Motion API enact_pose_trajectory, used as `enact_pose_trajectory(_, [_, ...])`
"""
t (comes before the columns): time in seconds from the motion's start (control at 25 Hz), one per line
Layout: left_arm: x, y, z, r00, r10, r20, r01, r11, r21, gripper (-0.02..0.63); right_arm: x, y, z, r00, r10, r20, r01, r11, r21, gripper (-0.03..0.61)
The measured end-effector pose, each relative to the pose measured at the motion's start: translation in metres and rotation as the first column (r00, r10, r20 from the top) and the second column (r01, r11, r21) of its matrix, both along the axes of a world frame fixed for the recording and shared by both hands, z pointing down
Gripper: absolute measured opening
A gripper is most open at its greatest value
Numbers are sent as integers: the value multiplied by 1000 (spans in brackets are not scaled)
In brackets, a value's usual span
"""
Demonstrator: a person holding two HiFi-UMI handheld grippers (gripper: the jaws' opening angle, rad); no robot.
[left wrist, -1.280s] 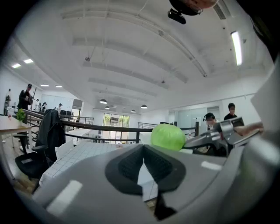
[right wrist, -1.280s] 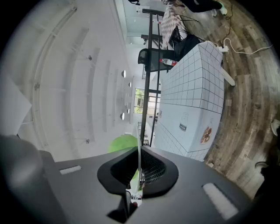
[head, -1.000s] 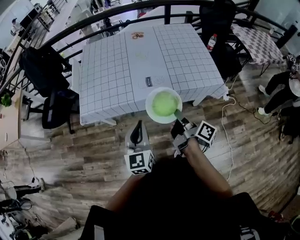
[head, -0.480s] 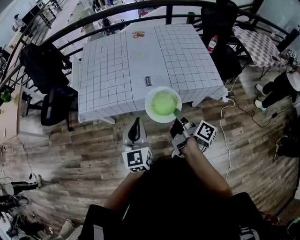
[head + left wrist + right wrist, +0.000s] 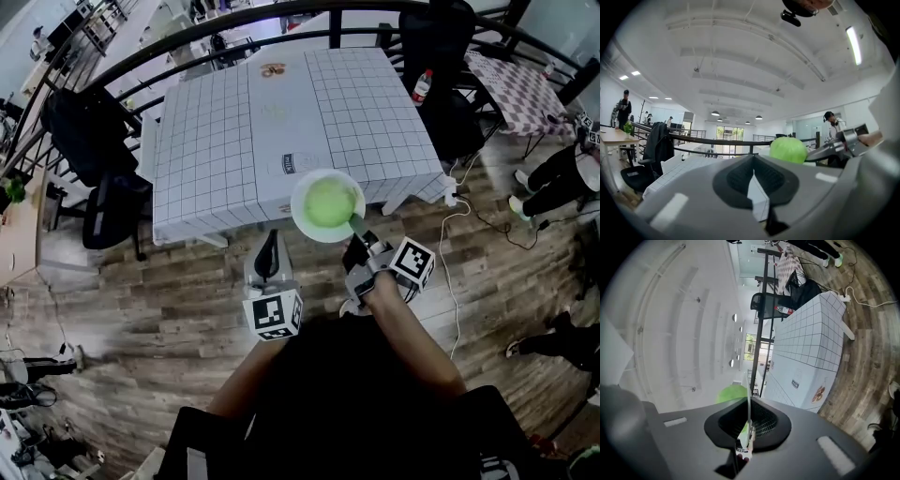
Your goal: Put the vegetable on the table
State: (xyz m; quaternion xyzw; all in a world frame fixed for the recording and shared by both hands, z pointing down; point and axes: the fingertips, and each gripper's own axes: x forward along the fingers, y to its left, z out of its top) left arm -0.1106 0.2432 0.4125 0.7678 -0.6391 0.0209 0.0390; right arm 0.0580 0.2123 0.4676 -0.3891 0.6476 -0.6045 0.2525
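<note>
Head view: the plate point(image 5: 302, 223) carrying the green vegetable point(image 5: 328, 203) is held by the right gripper point(image 5: 357, 236) at the table's point(image 5: 225, 141) near edge, barely shifted since before.
Left gripper view: the left gripper's point(image 5: 753, 174) fingers point(image 5: 736, 177) are closed together, empty.
Right gripper view: the fingers point(image 5: 764, 423) are clamped on the plate's rim.

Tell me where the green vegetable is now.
In the head view, the green vegetable sits on a white plate held by the right tongs, at the near edge of the table.
</note>
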Motion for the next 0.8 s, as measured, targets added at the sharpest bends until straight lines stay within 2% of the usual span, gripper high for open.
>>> enact_pose_trajectory(0.36, [29, 0, 8, 998, -67, 17, 67, 998, 13, 8, 45, -12, 7, 1000, -24, 19, 24, 1000, 10, 8])
enact_pose_trajectory(0.6, [32, 2, 13, 988, -154, -1, 154, 988, -2, 8, 71, -14, 8, 997, -72, -19, 72, 997, 8, 8])
enact_pose_trajectory(0.8, [33, 6, 14, 982, -189, 17, 189, 982, 2, 8, 79, -18, 14, 997, -74, 32, 73, 997, 4, 8])
